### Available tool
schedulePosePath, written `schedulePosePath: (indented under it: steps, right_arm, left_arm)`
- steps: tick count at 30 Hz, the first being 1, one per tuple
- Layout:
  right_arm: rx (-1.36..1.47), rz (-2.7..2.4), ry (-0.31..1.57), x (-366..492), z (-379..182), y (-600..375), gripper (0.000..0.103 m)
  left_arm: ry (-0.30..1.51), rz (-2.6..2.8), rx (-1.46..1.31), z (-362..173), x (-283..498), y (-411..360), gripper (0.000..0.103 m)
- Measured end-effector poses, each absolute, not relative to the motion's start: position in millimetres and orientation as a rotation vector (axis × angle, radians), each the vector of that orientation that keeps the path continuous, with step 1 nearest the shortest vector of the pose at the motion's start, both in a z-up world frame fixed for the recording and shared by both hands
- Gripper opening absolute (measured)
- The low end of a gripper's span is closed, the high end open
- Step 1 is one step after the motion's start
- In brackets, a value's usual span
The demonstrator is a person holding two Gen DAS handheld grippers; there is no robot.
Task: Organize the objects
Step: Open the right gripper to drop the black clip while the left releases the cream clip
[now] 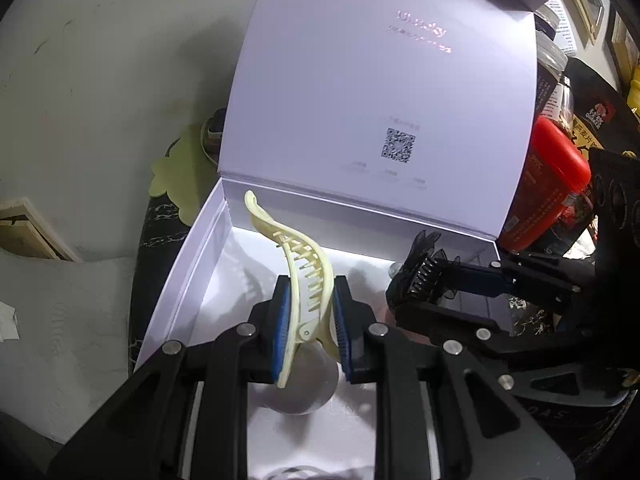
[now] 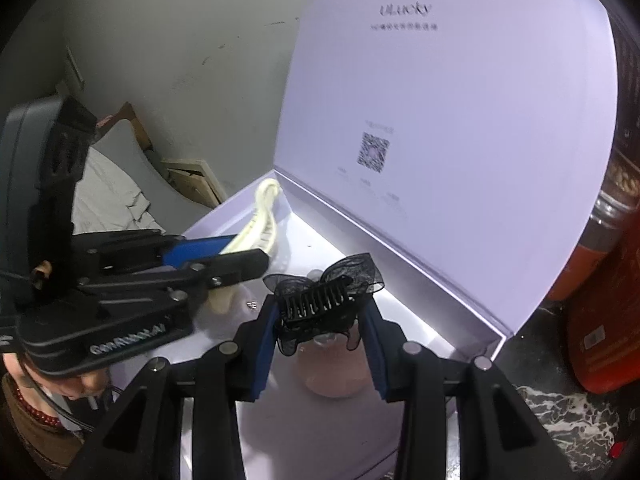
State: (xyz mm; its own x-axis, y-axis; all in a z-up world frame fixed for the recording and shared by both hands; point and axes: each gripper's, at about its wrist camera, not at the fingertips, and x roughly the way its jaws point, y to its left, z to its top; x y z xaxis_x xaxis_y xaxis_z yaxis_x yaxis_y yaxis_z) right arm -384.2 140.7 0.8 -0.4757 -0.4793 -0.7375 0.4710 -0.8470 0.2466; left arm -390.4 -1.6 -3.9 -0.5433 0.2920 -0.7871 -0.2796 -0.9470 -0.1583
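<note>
Left hand-held gripper is closed on a cream hair clip, blue pads pressing both sides near its hinge, the curved toothed end rising over the interior of the open white box. Right hand-held gripper is clamped on a black hair clip trimmed with sheer black bow fabric, held above the same box. Box lid stands upright, printed with a logo and QR code. A red container sits just beside the box on the dark marbled surface
</note>
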Motion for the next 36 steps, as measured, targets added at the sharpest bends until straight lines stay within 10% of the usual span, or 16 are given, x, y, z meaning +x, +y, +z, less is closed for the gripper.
schedulePosePath:
  steps: [12, 23, 36]
  right_arm:
    - [1.135, -2.312, -0.067, -387, -8, 140, 0.043]
    - [1.126, -2.286, -0.039, -379, -5, 140, 0.067]
    - [1.156, -2.392, 0.053, -380, 1, 149, 0.067]
  left_arm:
    - [-0.086, 2.49, -1.321, -14, -399, -9, 0.019]
    - [-0.136, 2.512, -1.308, -14, -404, -16, 0.02]
    - [-0.094, 2.568, -1.275, -2, -397, -10, 0.046]
